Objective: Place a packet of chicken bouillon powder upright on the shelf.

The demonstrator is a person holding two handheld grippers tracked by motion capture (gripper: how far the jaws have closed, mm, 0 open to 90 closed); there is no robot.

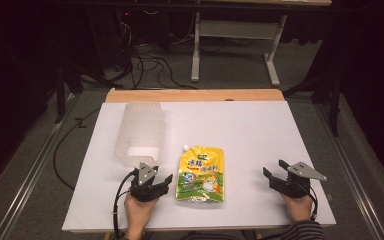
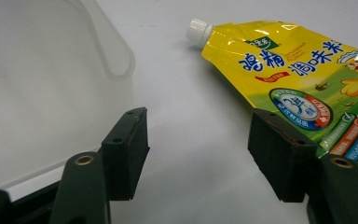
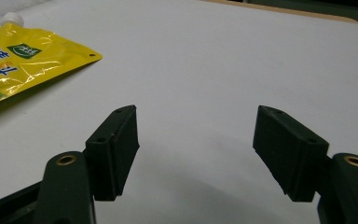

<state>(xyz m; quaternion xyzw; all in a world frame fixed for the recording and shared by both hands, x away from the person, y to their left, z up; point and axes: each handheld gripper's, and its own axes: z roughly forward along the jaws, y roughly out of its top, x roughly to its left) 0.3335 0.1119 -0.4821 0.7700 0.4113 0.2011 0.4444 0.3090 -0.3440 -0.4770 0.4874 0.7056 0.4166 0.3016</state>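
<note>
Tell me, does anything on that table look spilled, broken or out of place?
Only one thing looks off: the clear plastic tub is tipped over on its side instead of standing up. The yellow pouch lies flat with its white cap on, and nothing has spilled around it. Both the left gripper and the right gripper are open and holding nothing.

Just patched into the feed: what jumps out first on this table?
The bright yellow spouted pouch lies flat near the middle front of the white table, its white cap pointing away from the person. Just behind and left of it lies a translucent plastic container on its side. The left gripper sits open between container and pouch, and the right gripper sits open over bare table at the right.
</note>
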